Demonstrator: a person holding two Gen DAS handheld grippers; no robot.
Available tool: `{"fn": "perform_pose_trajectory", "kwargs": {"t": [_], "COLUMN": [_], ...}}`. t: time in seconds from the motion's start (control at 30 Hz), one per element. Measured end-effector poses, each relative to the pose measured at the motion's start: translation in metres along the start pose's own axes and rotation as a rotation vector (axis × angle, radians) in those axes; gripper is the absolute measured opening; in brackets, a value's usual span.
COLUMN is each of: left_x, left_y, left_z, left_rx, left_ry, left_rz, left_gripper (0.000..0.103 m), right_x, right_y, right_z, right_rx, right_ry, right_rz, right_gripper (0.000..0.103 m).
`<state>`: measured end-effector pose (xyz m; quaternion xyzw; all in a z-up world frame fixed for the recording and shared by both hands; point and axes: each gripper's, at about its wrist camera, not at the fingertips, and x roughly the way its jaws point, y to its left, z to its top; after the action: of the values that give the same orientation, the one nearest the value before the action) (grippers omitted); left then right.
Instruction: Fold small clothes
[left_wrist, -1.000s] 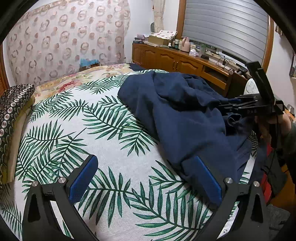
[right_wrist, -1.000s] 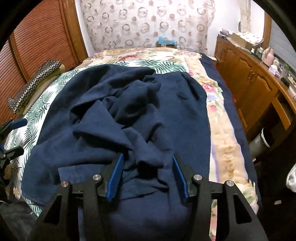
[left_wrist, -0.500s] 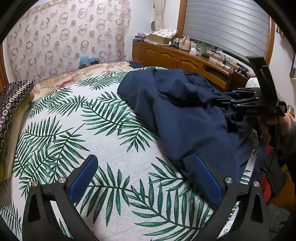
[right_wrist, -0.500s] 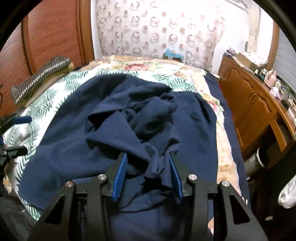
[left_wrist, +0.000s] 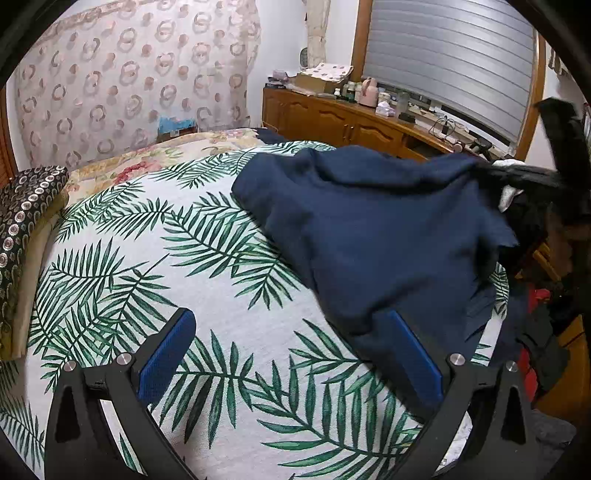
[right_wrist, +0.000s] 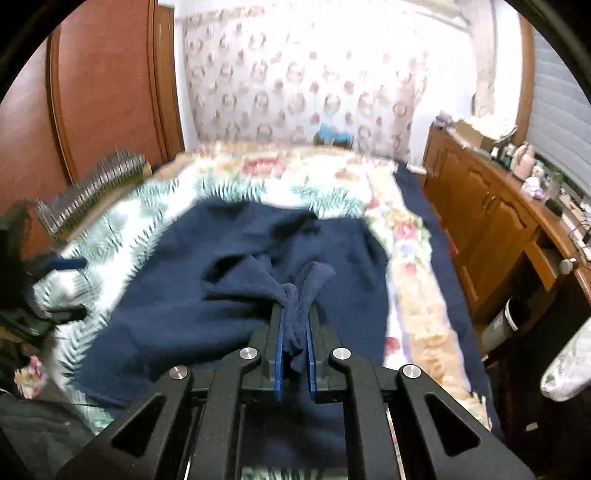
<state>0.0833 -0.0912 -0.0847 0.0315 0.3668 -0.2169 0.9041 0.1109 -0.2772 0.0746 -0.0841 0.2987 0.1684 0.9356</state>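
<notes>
1. Two grippers are in view, and you have cloth in only one of them.
2. Your right gripper (right_wrist: 294, 332) is closing its jaws on a bunched fold of the navy blue garment (right_wrist: 236, 291); the blue pads (right_wrist: 279, 354) press the gathered cloth from both sides, with a twisted tuft sticking out ahead of the fingertips.
3. From that pinch the garment slopes away and down, its far part spread over the palm-leaf bedspread (right_wrist: 122, 221). This view is blurred at the edges.
4. Your left gripper (left_wrist: 291, 354) stands wide open and holds nothing. Its left pad (left_wrist: 166, 358) hangs over bare bedspread (left_wrist: 192, 295); its right pad (left_wrist: 415, 354) sits at the near edge of the garment (left_wrist: 369, 229), and you cannot tell from this angle whether it touches the cloth.
5. In the left wrist view the garment lies on the right half of the bed, pulled up toward the right edge, where the right gripper (left_wrist: 532, 177) shows only as a dark blur.
6. A floral quilt (left_wrist: 177, 151) lies beyond the bedspread, and a patterned cushion (left_wrist: 22, 206) rests at the bed's left side.
7. A wooden cabinet (right_wrist: 491, 221) with small items on top runs along the wall beside the bed.
</notes>
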Motion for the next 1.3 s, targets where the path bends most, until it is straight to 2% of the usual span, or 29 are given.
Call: {"fn": "perform_pose_trajectory", "kwargs": {"t": [0.13,0.23,0.3,0.4,0.43,0.53,0.63,0.7,0.8,1.0,1.1,1.23,1.3], "left_x": [0.001,0.004,0.006,0.007,0.007,0.006,0.004,0.002,0.000,-0.002,-0.001,0.003,0.004], "left_y": [-0.004,-0.006,-0.008,-0.007,-0.006,-0.003,-0.001,-0.001,0.000,0.003,0.005,0.008,0.009], "left_z": [0.002,0.003,0.004,0.005,0.006,0.009,0.015,0.019,0.026,0.032,0.028,0.024,0.022], "left_rx": [0.004,0.004,0.007,0.001,-0.006,-0.021,-0.025,-0.021,-0.018,-0.036,-0.041,-0.055,-0.058], "left_ry": [-0.003,0.001,0.002,-0.002,-0.005,-0.016,-0.029,-0.042,-0.062,-0.084,-0.076,-0.065,-0.063], "left_rz": [-0.008,-0.015,-0.012,-0.004,-0.001,0.008,0.022,0.029,0.045,0.049,0.048,0.040,0.036], "left_gripper": [0.103,0.103,0.103,0.103,0.103,0.103,0.103,0.103,0.103,0.103,0.103,0.103,0.103], "right_x": [-0.032,-0.012,0.004,0.006,0.003,-0.003,-0.008,-0.011,0.007,0.067,0.101,0.141,0.151], "right_y": [-0.017,-0.034,-0.039,-0.038,-0.037,-0.036,-0.034,-0.026,-0.020,-0.022,-0.026,-0.042,-0.050], "right_z": [-0.013,-0.035,-0.046,-0.043,-0.039,-0.024,-0.006,-0.010,-0.001,0.014,0.018,0.015,0.014], "right_rx": [0.027,0.070,0.093,0.100,0.098,0.089,0.066,0.050,0.038,0.086,0.094,0.165,0.203], "right_ry": [0.001,0.122,0.189,0.171,0.148,0.092,0.045,0.023,0.042,0.160,0.225,0.323,0.351], "right_rz": [-0.028,-0.031,-0.047,-0.030,-0.023,-0.030,-0.035,-0.039,-0.003,0.094,0.084,0.065,0.088], "right_gripper": [0.009,0.009,0.014,0.018,0.022,0.043,0.044,0.044,0.044,0.044,0.044,0.044,0.034]}}
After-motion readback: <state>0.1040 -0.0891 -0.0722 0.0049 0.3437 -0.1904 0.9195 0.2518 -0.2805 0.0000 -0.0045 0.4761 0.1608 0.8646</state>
